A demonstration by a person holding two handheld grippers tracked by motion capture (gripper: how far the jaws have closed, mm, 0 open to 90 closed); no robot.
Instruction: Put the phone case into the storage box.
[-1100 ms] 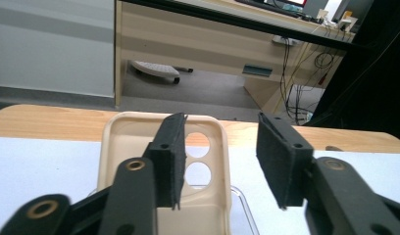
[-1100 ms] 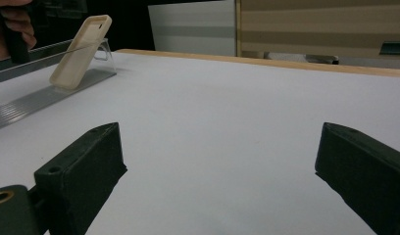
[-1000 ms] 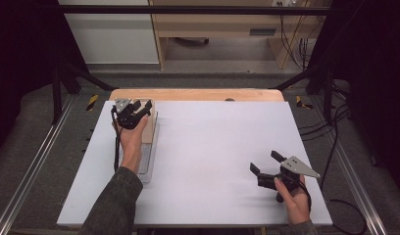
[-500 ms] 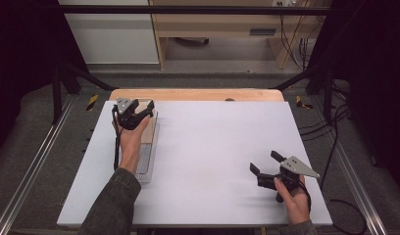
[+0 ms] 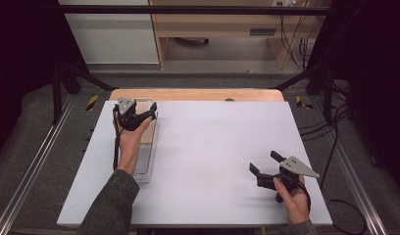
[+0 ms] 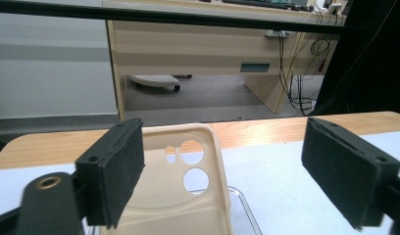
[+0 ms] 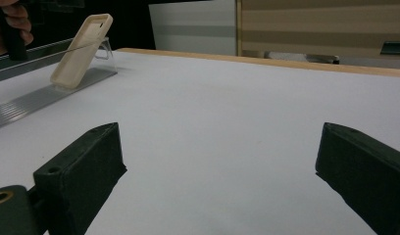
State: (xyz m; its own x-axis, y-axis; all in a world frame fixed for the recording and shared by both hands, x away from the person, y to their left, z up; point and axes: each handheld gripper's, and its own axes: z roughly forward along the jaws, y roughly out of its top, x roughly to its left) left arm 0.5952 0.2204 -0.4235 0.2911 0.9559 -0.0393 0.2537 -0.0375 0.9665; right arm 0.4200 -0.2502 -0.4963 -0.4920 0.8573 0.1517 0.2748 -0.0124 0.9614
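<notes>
A cream phone case [image 6: 178, 191] with round camera holes leans tilted on a clear stand [image 5: 143, 169] at the table's left side. My left gripper [image 6: 222, 181] hovers over the case's upper end. Its jaws have just been opening, and the case sits between them close to the left pad [image 6: 114, 176], while the right pad [image 6: 345, 171] stands well apart from it. In the high view the left gripper [image 5: 145, 108] is above the case [image 5: 149, 131]. My right gripper [image 5: 265, 163] stands open and empty near the front right, pointing across the table toward the case [image 7: 83, 49].
The white tabletop [image 5: 212, 147] lies on a wooden board [image 5: 198, 94] that shows along its far edge. Metal rails [image 5: 31, 166] run along both sides. Beyond the table are a wooden desk [image 6: 198, 49] and hanging cables [image 6: 306, 63].
The left gripper's jaws stand wider apart than before, over the phone case. Both hands have stayed where they were.
</notes>
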